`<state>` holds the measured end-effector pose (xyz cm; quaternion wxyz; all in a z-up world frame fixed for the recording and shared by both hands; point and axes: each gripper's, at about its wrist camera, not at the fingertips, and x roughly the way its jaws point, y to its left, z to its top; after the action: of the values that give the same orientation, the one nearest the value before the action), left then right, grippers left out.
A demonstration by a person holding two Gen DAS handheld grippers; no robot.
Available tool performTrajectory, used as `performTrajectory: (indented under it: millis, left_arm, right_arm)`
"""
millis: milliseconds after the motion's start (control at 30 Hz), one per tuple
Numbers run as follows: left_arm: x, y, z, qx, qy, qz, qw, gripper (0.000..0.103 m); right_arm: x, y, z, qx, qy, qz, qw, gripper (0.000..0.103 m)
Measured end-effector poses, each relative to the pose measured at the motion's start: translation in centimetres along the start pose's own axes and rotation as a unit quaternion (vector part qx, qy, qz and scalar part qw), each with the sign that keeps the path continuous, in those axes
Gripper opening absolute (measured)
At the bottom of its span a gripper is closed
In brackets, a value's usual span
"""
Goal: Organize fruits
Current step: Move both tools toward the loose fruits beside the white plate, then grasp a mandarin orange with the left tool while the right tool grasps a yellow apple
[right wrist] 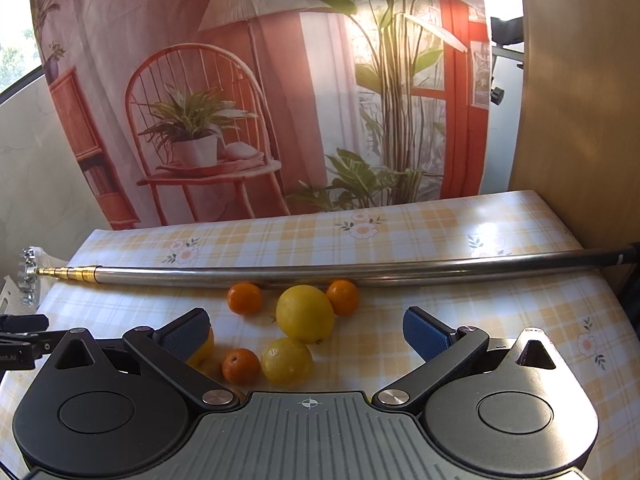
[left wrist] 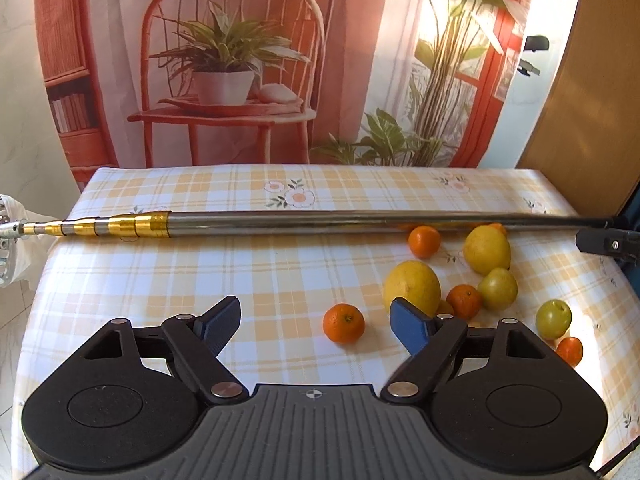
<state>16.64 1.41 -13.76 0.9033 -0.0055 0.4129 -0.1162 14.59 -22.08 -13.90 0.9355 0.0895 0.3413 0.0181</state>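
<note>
We log both grippers held above the near edge of the bench (left wrist: 160,272), which carries a yellow plaid cloth with flower prints. Left gripper (left wrist: 316,316): fingers apart, nothing between them; one small orange (left wrist: 344,323) lies on the cloth in the gap ahead, untouched. Right gripper (right wrist: 308,332): fingers likewise apart, empty, with the fruit cluster lying ahead between and beyond the tips. In the right wrist view the cluster reads: a large lemon (right wrist: 305,314) at centre, a smaller lemon (right wrist: 287,361) just nearer, an orange (right wrist: 240,365) beside that on the left, and two oranges at the far side, one left (right wrist: 245,298) and one right (right wrist: 343,297) of the large lemon. In the left wrist view the same fruit sits on the right half of the bench, with a green-yellow fruit (left wrist: 553,318) and another orange (left wrist: 569,351) nearest the right edge. A telescopic metal pole (left wrist: 320,222) with gold-banded sections spans the bench left to right, just beyond the fruit. A printed backdrop (left wrist: 240,60) showing a chair and plants hangs behind the far edge.
</note>
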Motion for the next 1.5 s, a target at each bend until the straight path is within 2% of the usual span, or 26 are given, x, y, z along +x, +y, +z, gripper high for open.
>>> performTrajectory:
  millis: [100,233,367,600,700,733,767,967,1167,1433,1500]
  left_arm:
    - [1.4,-0.1,-0.3,0.007,0.012,-0.025,0.9996,0.074]
    - [3.2,-0.5,-0.3,0.010,0.024,-0.047,0.9986,0.058]
    - [5.1,-0.8,0.2,0.024,0.027,-0.038,0.9986,0.055]
    - [7.9,-0.1,1.0,0.002,0.048,-0.045,0.9978,0.054]
    - [8.8,-0.1,0.8,-0.002,0.060,-0.051,0.9969,0.045]
    - [8.7,-0.3,0.8,0.004,0.053,-0.051,0.9973,0.039]
    - [8.7,-0.4,0.8,0.007,0.054,-0.053,0.9971,0.036]
    - [7.1,-0.3,0.4,0.005,0.049,-0.037,0.9981,0.036]
    - [4.3,0.0,-0.2,0.011,0.025,-0.023,0.9994,0.036]
    - [1.4,0.5,-1.5,-0.002,-0.001,-0.027,0.9996,0.036]
    - [0.6,0.5,-2.1,-0.003,-0.010,-0.031,0.9995,0.036]
  right_arm:
    - [0.6,0.0,-0.3,-0.005,0.008,-0.003,1.000,0.103]
    - [1.1,-0.2,-0.8,0.001,0.013,-0.003,1.000,0.103]
    - [1.4,-1.0,-1.0,0.023,0.015,0.002,1.000,0.098]
    - [1.4,-2.2,-1.4,0.039,0.012,-0.019,0.999,0.095]
    - [1.3,-2.5,-1.6,0.041,0.012,-0.024,0.999,0.095]
    - [1.3,-2.5,-1.7,0.040,0.013,-0.027,0.999,0.095]
    - [1.2,-2.6,-1.7,0.039,0.013,-0.030,0.999,0.094]
    - [0.7,-3.3,-1.5,0.046,0.004,-0.048,0.998,0.091]
    - [0.0,-4.7,-1.8,0.064,0.001,-0.067,0.996,0.091]
    - [-0.2,-4.9,-3.3,0.086,0.017,-0.062,0.994,0.088]
    - [-0.2,-4.9,-3.7,0.084,0.019,-0.061,0.994,0.084]
